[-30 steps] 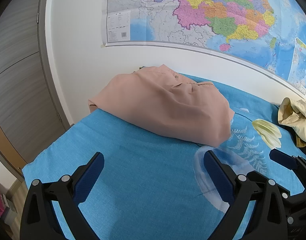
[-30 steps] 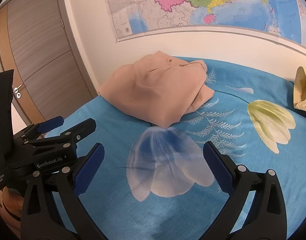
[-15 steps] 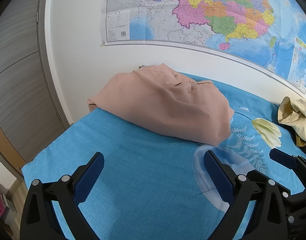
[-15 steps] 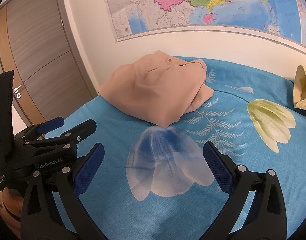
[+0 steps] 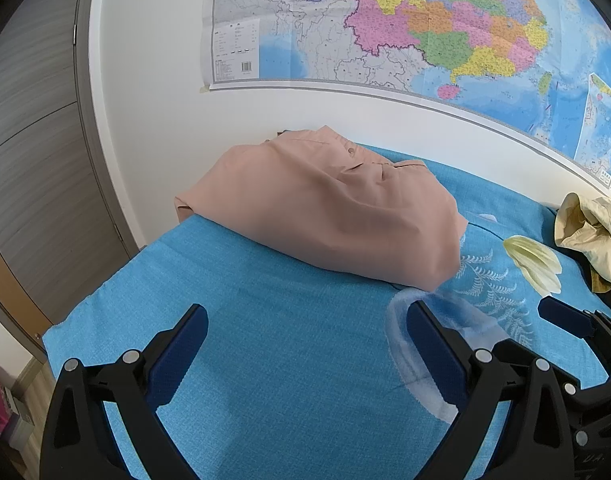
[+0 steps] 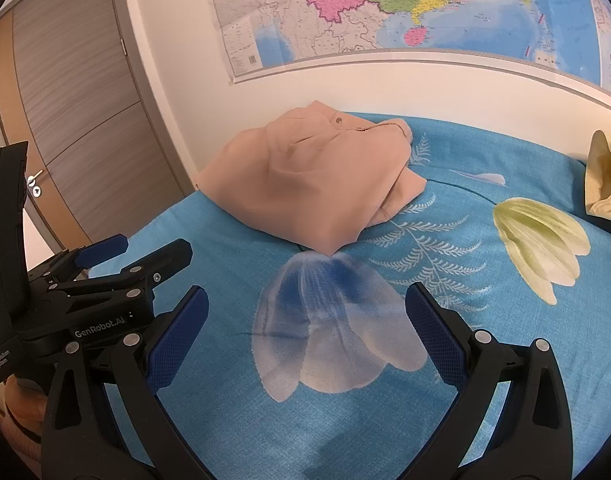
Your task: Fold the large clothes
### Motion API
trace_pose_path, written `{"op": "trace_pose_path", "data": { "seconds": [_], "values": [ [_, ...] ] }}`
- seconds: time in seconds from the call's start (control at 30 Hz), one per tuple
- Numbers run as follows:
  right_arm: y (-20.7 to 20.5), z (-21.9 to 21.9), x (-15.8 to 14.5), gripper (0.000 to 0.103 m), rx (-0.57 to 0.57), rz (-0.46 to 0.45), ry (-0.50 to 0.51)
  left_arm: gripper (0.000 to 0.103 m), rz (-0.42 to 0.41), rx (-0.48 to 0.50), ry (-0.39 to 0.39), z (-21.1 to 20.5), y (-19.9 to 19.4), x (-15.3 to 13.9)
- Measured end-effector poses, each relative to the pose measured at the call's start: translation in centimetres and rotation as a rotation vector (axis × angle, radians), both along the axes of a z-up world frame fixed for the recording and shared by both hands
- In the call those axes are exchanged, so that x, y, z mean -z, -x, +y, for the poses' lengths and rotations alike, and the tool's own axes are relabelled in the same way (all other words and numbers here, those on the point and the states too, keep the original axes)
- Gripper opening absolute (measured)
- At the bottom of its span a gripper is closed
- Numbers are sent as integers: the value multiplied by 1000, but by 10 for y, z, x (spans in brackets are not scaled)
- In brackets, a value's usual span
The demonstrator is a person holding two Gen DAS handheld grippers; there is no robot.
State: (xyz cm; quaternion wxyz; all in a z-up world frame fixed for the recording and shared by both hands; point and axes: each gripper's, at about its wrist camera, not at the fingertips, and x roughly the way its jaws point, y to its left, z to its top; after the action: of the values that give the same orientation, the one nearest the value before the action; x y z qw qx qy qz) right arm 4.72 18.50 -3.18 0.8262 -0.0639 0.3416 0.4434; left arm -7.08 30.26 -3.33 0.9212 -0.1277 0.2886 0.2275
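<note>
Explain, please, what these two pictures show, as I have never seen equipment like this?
A person holds two hand-held tools, each ending in a two-fingered claw with a wide-angle camera looking along its fingers. One picture comes from the left claw, the other from the right claw; the left tool also shows in the right view. Both claws are open and hold nothing. Ahead, on a blue flowered bedsheet, lies a folded pink garment; a beige garment sits at the right edge.
</note>
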Motion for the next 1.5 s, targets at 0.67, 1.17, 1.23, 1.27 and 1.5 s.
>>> {"op": "trace_pose_path", "data": {
  "seconds": [0.67,1.17,1.23,1.27,1.5],
  "values": [
    [-1,-1,-1,97,-1,1,-2,96,1,-3,-1,-2,0,1],
    [-3,-2,-2,97,-3,-4,-5,96,-3,-9,6,-4,-1,-1],
    [-3,-2,-2,97,-3,-5,-3,96,-5,-11,4,-4,0,0],
    [-3,-2,-2,97,-2,-6,-1,96,-5,-10,6,-4,0,0],
    [-3,-2,-2,97,-3,-6,-1,96,-32,12,-4,-6,2,0]
  ]
}}
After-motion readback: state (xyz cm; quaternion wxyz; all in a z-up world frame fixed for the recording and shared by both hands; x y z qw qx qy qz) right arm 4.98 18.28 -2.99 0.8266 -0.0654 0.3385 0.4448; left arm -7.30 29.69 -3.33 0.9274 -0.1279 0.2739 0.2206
